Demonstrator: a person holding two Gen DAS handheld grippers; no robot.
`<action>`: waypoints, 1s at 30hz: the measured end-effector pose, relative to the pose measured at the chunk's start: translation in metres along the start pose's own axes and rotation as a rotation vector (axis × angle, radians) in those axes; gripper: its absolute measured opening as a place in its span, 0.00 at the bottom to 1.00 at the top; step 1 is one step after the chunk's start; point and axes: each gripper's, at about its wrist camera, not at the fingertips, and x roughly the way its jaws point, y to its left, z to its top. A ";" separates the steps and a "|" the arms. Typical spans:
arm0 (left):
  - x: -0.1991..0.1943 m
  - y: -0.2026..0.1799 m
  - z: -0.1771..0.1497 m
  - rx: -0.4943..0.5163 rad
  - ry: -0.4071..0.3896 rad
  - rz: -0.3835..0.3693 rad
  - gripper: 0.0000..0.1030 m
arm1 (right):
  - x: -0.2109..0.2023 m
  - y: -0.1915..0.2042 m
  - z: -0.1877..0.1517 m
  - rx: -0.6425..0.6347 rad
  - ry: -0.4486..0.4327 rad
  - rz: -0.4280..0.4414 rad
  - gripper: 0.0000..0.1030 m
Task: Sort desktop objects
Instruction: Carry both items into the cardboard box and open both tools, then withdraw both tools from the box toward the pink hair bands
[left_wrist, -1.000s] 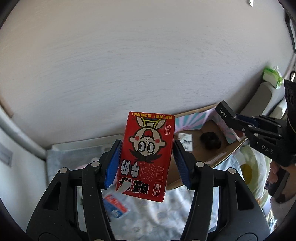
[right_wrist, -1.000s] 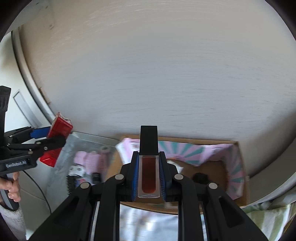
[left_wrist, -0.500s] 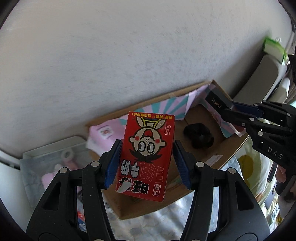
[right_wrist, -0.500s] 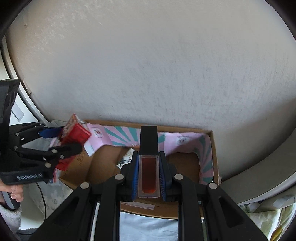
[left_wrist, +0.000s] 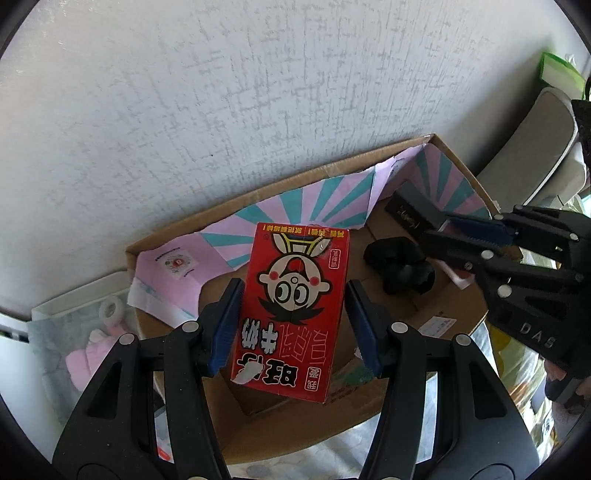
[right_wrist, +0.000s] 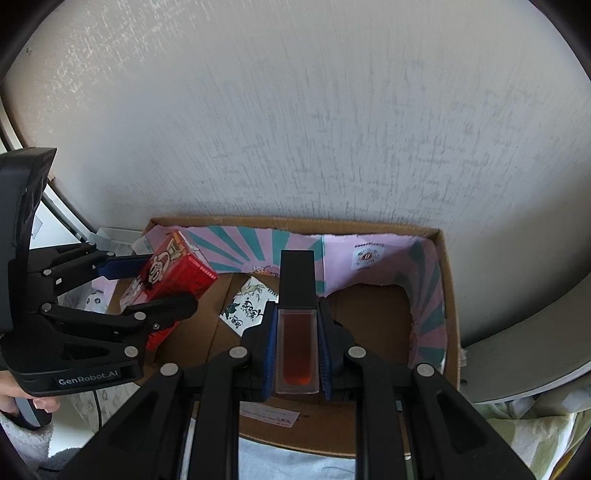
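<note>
The left gripper (left_wrist: 293, 325) clamps a red carton (left_wrist: 295, 310) between its blue pads at centre frame in its own view, above a cardboard box (left_wrist: 221, 218) set against a white wall. In the right wrist view, the right gripper (right_wrist: 297, 343) is nearly shut on a lip-gloss tube (right_wrist: 297, 325) with a black cap, low centre, over the same box. A black scrunchie (left_wrist: 400, 269) lies inside the box, right of the carton. A white bin (left_wrist: 66, 314) sits at lower left.
</note>
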 end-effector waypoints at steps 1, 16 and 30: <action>0.002 -0.001 0.000 0.000 0.003 -0.003 0.51 | 0.002 0.000 -0.001 0.002 0.006 0.006 0.18; -0.023 0.038 -0.003 -0.122 -0.033 -0.028 1.00 | -0.011 -0.032 0.004 0.072 -0.054 0.001 0.98; -0.111 0.086 -0.019 -0.130 -0.178 0.030 1.00 | -0.056 0.007 0.010 -0.018 -0.173 -0.019 1.00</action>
